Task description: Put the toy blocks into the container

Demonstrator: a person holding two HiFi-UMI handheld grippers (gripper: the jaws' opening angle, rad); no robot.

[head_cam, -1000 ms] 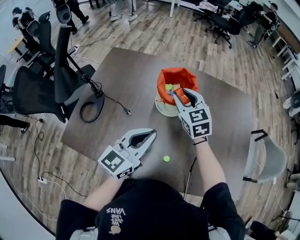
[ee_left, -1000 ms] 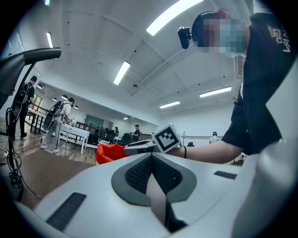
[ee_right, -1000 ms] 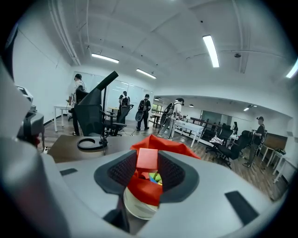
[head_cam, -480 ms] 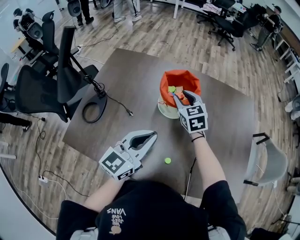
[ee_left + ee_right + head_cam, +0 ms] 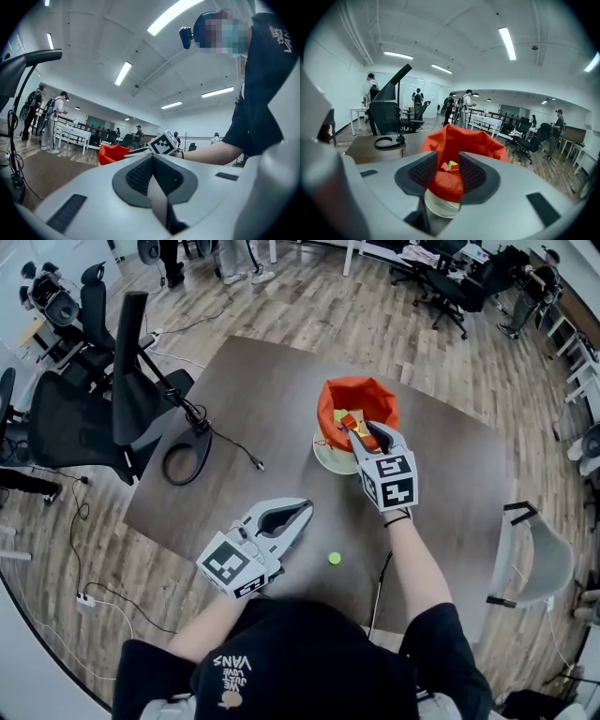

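Right gripper [image 5: 364, 432]: jaws spread, at the orange container's [image 5: 330, 399] mouth, centre frame.
Left gripper [image 5: 302, 514]: jaws pressed together, lower left.
Small green toy [image 5: 334, 558]: on the table [image 5: 253, 381].

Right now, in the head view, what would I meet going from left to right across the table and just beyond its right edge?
Coiled black cable → left claw → small green block → right claw → grey chair.

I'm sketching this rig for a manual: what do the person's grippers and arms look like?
The left gripper and right gripper are light grey shells with dark ribbed pads, each bearing a cube of black-and-white square markers. Black short sleeves; a dark band on the right wrist.
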